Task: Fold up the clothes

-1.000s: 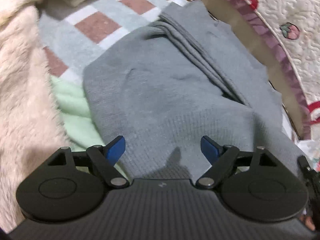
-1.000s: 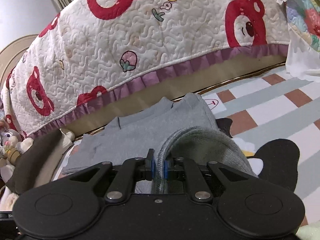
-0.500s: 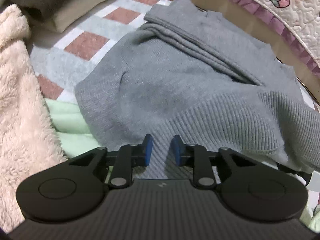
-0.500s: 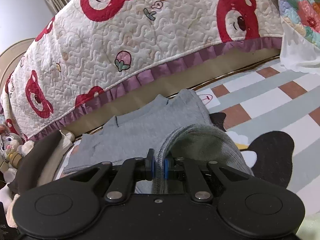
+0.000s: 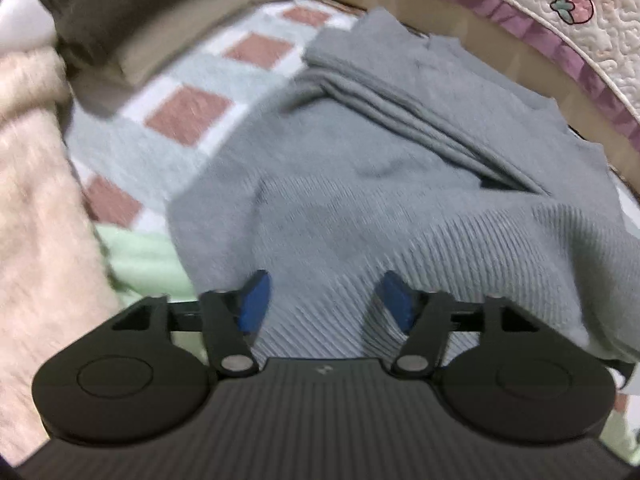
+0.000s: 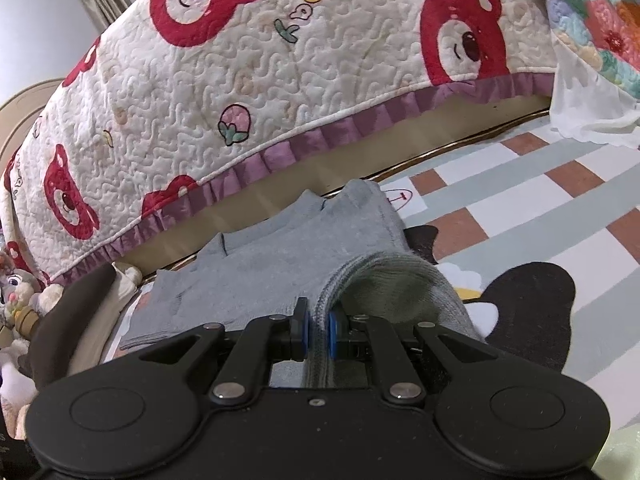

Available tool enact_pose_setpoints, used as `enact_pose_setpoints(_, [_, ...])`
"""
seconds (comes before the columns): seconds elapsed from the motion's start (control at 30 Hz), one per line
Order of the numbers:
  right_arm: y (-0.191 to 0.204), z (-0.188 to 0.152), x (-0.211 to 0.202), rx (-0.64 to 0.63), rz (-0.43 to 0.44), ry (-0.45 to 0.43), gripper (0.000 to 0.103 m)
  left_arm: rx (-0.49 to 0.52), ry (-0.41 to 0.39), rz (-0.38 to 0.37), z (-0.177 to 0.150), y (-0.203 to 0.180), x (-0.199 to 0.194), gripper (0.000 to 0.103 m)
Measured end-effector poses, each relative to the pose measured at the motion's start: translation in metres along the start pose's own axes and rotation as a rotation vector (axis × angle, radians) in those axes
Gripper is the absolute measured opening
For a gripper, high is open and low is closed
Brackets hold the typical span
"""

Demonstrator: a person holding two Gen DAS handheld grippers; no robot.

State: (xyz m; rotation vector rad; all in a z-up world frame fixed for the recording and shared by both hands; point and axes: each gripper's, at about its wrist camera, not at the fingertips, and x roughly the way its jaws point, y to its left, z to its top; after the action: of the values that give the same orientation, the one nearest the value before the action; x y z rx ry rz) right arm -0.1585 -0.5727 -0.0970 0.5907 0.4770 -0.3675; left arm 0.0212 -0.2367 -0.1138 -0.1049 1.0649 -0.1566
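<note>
A grey knit sweater (image 5: 380, 184) lies spread on the checked mat, its sleeve folded across the body. My left gripper (image 5: 326, 300) hovers low over the ribbed hem (image 5: 460, 256). Its jaws are opening, and the blue pads (image 5: 256, 300) stand wide apart with the cloth lying under them, not pinched. In the right wrist view the sweater (image 6: 272, 264) stretches toward the bed. My right gripper (image 6: 318, 328) is shut on a raised fold of the ribbed hem (image 6: 400, 288), which arches up and to the right of the jaws.
A checked mat (image 5: 188, 116) covers the floor. On the left lie a fluffy cream blanket (image 5: 36, 220), a pale green cloth (image 5: 140, 264) and a brown-and-beige folded stack (image 5: 160, 12). A bed with a bear-print quilt (image 6: 280, 80) rises just behind the sweater. Plush toys (image 6: 16, 300) sit far left.
The left jaws went from wide apart to nearly closed over the hem, then spread apart again; that view tipped up slightly. The right gripper kept its hold and stayed put.
</note>
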Motion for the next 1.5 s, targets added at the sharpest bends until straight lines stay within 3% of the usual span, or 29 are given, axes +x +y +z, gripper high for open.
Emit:
enact_pose_setpoints(0.27, [0.009, 0.011, 0.003, -0.047, 0.027, 0.0, 0.012, -0.222, 0.162, -0.189, 0.007, 0.038, 0.015, 0.086])
enact_pose_setpoints(0.4, [0.013, 0.018, 0.008, -0.066, 0.031, -0.012, 0.012, -0.143, 0.171, -0.166, 0.002, 0.027, 0.023, 0.09])
enact_pose_setpoints(0.5, [0.011, 0.02, 0.012, -0.046, 0.037, -0.02, 0.012, -0.053, 0.111, -0.127, -0.005, 0.015, 0.027, 0.088])
enact_pose_setpoints(0.53, [0.01, 0.018, 0.015, -0.018, 0.044, -0.025, 0.012, -0.006, 0.085, -0.093, -0.008, 0.008, 0.029, 0.085])
enact_pose_setpoints(0.57, [0.01, 0.014, 0.018, 0.005, 0.054, -0.022, 0.012, 0.056, 0.063, -0.055, -0.009, -0.001, 0.028, 0.068])
enact_pose_setpoints(0.6, [0.01, 0.01, 0.022, 0.028, 0.063, -0.02, 0.012, 0.104, 0.041, -0.054, -0.01, -0.01, 0.024, 0.041])
enact_pose_setpoints(0.67, [0.013, 0.002, 0.029, 0.048, 0.074, -0.008, 0.012, 0.176, -0.004, -0.105, -0.011, -0.023, 0.017, 0.015])
enact_pose_setpoints(0.7, [0.017, -0.001, 0.032, 0.045, 0.076, 0.001, 0.012, 0.215, -0.026, -0.124, -0.015, -0.029, 0.015, 0.012])
enact_pose_setpoints(0.8, [0.03, -0.004, 0.034, 0.002, 0.094, 0.001, 0.012, 0.285, -0.034, -0.086, -0.022, -0.04, 0.018, 0.012])
enact_pose_setpoints(0.87, [0.031, -0.003, 0.032, 0.0, 0.105, 0.001, 0.012, 0.26, -0.028, -0.068, -0.02, -0.037, 0.014, 0.015])
enact_pose_setpoints(0.9, [0.03, -0.001, 0.031, 0.0, 0.107, 0.0, 0.012, 0.243, -0.029, -0.055, -0.018, -0.034, 0.009, 0.026])
enact_pose_setpoints(0.93, [0.028, -0.001, 0.029, -0.001, 0.104, -0.001, 0.012, 0.222, -0.034, -0.031, -0.015, -0.03, 0.003, 0.039])
enact_pose_setpoints(0.97, [0.025, 0.0, 0.028, -0.002, 0.1, -0.002, 0.012, 0.196, -0.039, -0.01, -0.011, -0.026, -0.001, 0.067])
enact_pose_setpoints(1.0, [0.022, 0.001, 0.026, 0.005, 0.094, -0.002, 0.012, 0.153, -0.031, -0.005, -0.006, -0.018, -0.004, 0.081])
enact_pose_setpoints(1.07, [0.014, 0.002, 0.024, 0.029, 0.086, 0.003, 0.012, 0.046, -0.005, -0.03, 0.005, 0.002, -0.008, 0.081])
enact_pose_setpoints(1.17, [0.005, 0.001, 0.024, 0.069, 0.086, 0.013, 0.012, -0.114, 0.048, -0.154, 0.014, 0.034, -0.007, 0.081])
enact_pose_setpoints(1.2, [0.004, 0.001, 0.024, 0.074, 0.089, 0.014, 0.012, -0.152, 0.071, -0.165, 0.015, 0.042, -0.005, 0.081])
enact_pose_setpoints(1.4, [0.005, -0.002, 0.024, 0.106, 0.117, 0.0, 0.015, -0.396, 0.211, -0.284, 0.002, 0.067, 0.019, 0.083])
enact_pose_setpoints(1.5, [0.008, -0.002, 0.025, 0.085, 0.114, 0.006, 0.015, -0.389, 0.219, -0.286, -0.001, 0.061, 0.024, 0.085])
